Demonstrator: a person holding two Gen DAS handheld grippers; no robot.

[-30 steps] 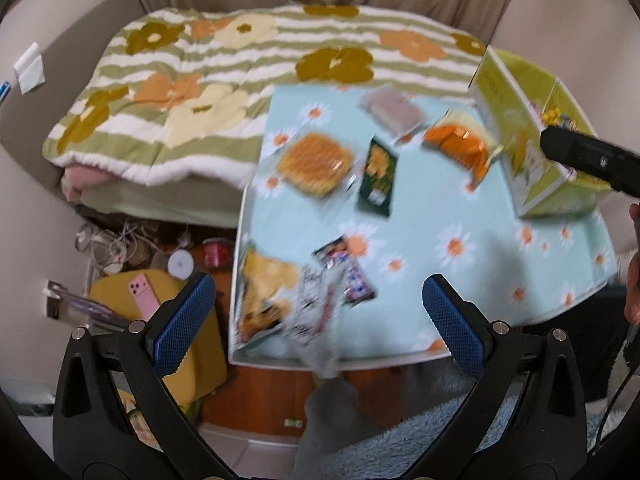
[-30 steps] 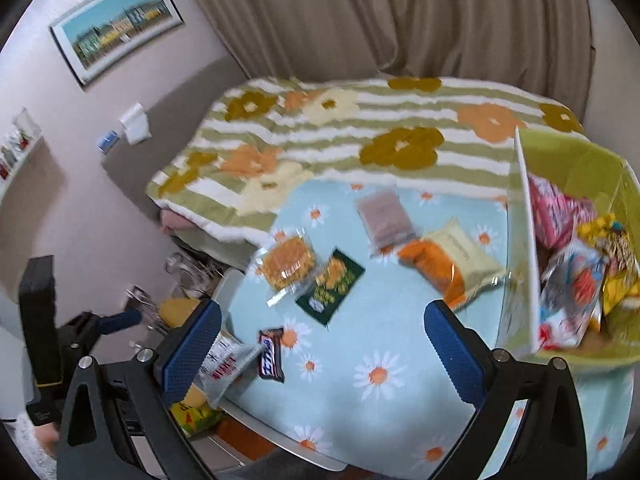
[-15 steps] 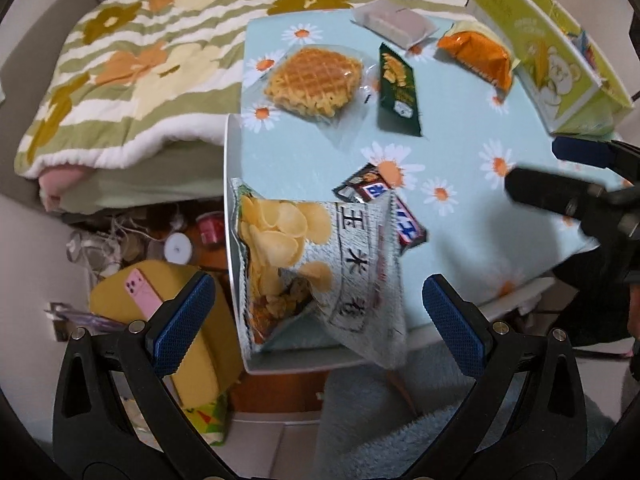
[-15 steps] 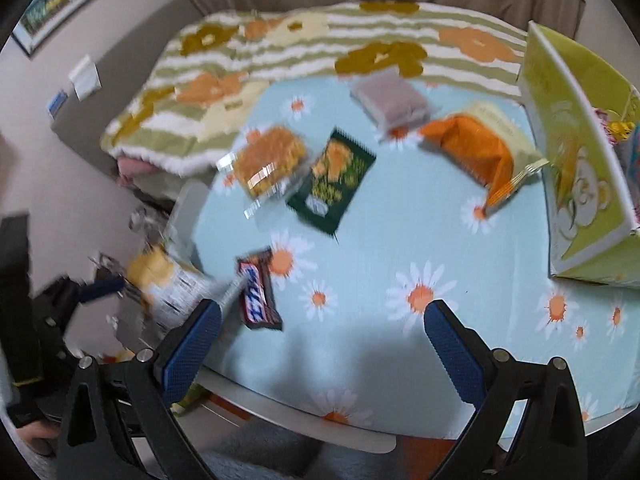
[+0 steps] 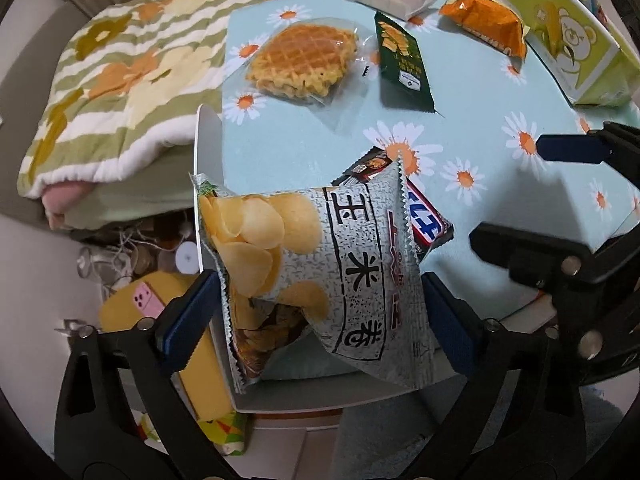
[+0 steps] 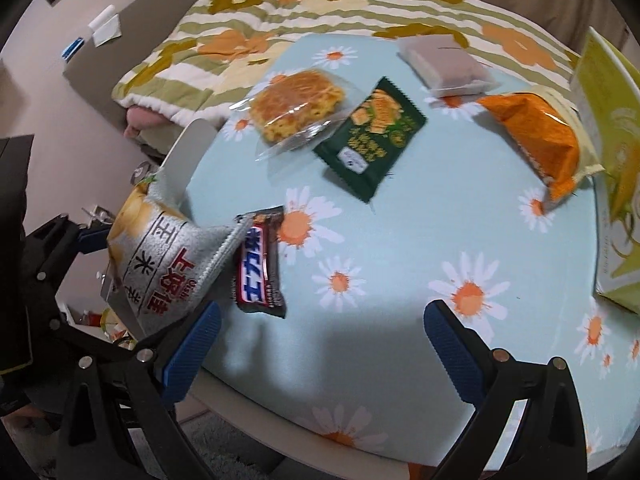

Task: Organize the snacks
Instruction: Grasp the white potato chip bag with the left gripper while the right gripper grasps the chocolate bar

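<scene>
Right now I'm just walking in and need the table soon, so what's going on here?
A person is sorting snacks. The left gripper straddles a silver chip bag at the table corner, apparently not yet clamped. The open right gripper hovers over the daisy-print tablecloth. A dark chocolate bar, clear-wrapped waffle and orange packet lie loose beside the yellow-green box.

Chip bag [image 5: 316, 280] overlapping chocolate bar [image 5: 424, 220]

- Left claw [image 5: 320, 316]: jaws spread wide, one blue pad on each side of a bag, angled downward.
- Right claw [image 6: 320, 344]: jaws spread wide with nothing between them, tilted down, just right of the left.
</scene>
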